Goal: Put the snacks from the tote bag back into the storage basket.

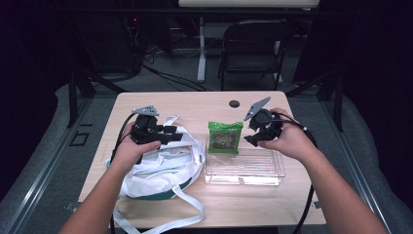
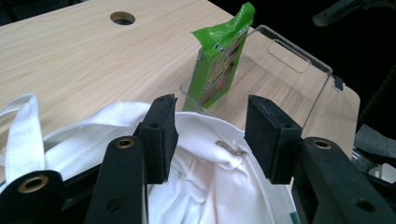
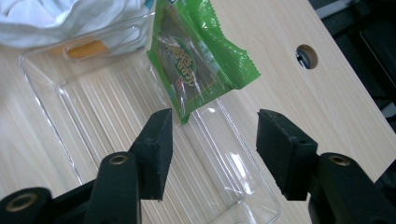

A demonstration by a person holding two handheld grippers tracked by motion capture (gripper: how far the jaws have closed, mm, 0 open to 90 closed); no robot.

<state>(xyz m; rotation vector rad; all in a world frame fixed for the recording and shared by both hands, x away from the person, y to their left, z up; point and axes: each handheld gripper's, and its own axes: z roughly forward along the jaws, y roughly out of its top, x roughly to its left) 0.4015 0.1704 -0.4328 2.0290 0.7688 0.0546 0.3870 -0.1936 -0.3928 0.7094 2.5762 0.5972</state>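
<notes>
White cloth bag point(image 1: 160, 168), soft, creased, long straps: left gripper point(image 1: 171, 135) over its mouth, jaws apart, no grip. Clear rigid plastic tray point(image 1: 253, 170), rectangular. Glossy green crinkled packet point(image 1: 225, 137) leans in tray's left end. Right gripper point(image 3: 212, 147): jaws apart, empty, just beside packet.

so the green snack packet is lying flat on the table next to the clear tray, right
Not quite: the green snack packet stands upright inside the clear tray, leaning at its end wall, as the left gripper view shows. It is not flat on the table.
</notes>
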